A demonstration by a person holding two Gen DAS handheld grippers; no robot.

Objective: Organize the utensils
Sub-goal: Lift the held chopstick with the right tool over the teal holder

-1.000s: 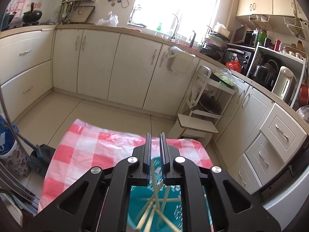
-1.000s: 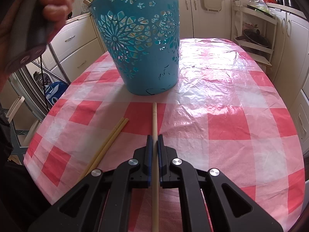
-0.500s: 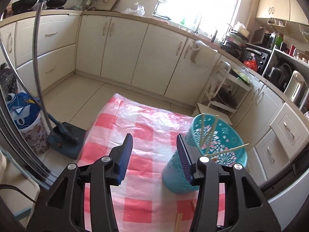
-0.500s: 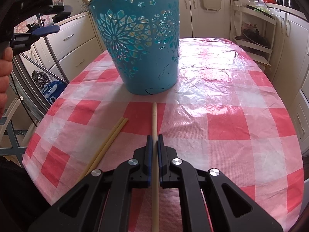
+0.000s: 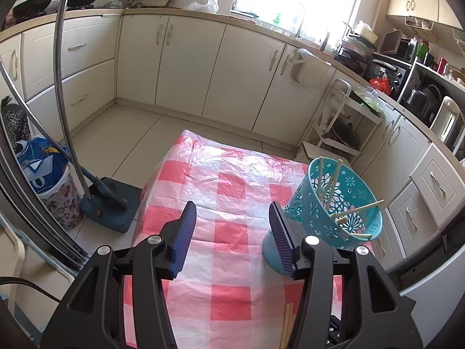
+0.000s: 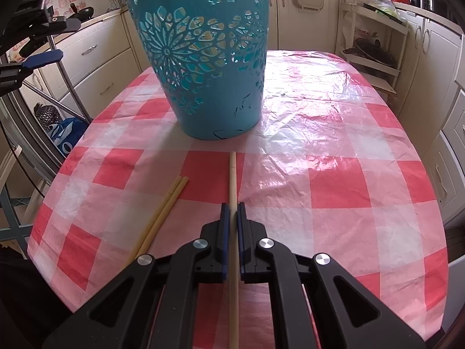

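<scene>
A teal cut-out basket [image 6: 203, 58] stands on the red-and-white checked table [image 6: 334, 180]. In the left wrist view the basket [image 5: 345, 203] holds several pale chopsticks [image 5: 359, 210]. My left gripper [image 5: 232, 212] is open and empty, high above the table, left of the basket. My right gripper [image 6: 231, 208] is shut on a single wooden chopstick [image 6: 233, 174] that points at the basket's base, low over the table. Two more chopsticks [image 6: 162, 212] lie side by side on the cloth to its left; their ends show in the left wrist view [image 5: 286, 324].
Cream kitchen cabinets [image 5: 189, 58] ring the room. A blue dustpan [image 5: 110, 203] with a long metal handle and a floral bin [image 5: 58, 197] stand on the floor left of the table. A white rack [image 6: 375, 55] stands beyond the table's far right.
My left gripper opened from shut, left the chopstick in the basket, and rose up and back to the left. My right gripper stayed still, shut on its chopstick.
</scene>
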